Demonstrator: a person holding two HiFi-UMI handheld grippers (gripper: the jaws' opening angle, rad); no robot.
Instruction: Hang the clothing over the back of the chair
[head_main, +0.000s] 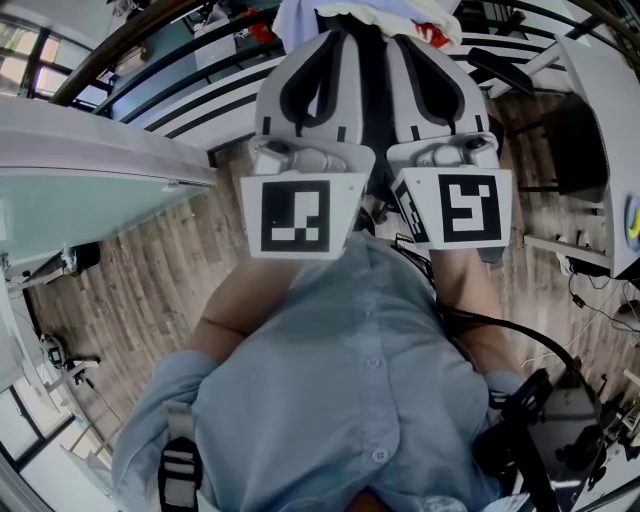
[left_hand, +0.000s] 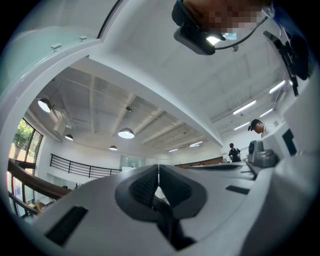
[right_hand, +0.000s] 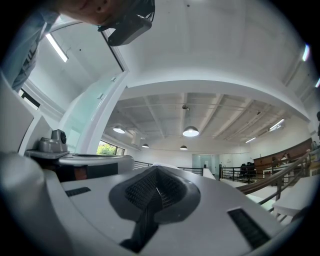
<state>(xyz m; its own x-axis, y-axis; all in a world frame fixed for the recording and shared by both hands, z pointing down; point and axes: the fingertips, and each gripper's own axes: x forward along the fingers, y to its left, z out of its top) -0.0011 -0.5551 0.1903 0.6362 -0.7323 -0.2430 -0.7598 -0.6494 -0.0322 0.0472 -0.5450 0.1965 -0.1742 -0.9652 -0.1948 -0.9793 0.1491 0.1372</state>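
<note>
Head view, left to right: white ledge with a glass panel (head_main: 90, 160) at far left, wood floor (head_main: 150, 290) below it, black railing bars (head_main: 190, 95) above. Two grippers held side by side, close in front of the person's light blue shirt (head_main: 340, 380), marker cubes facing the camera: left cube (head_main: 298, 215), right cube (head_main: 465, 208). On the left gripper (left_hand: 158, 169) the pads meet at the tip, so it's closed, with nothing sticking out between them. A small pale sliver shows low behind the pads; can't tell what it is. On the right gripper (right_hand: 156, 174) the pads are fully together, nothing between them. The clothing (head_main: 420, 15) is a pale bundle with a bit of red and yellow print at the top edge of the head view, just past both gripper tips. Can't tell if it touches them; it's seen only in the head view. Both gripper views look up at the ceiling and round lamps (right_hand: 190, 131). Left gripper view also has two people (left_hand: 256, 127) far off at its right. Right side of head view: white counter (head_main: 600, 90), cables (head_main: 590, 300) on the floor near it, black gear (head_main: 555, 430) at the person's right side.
</note>
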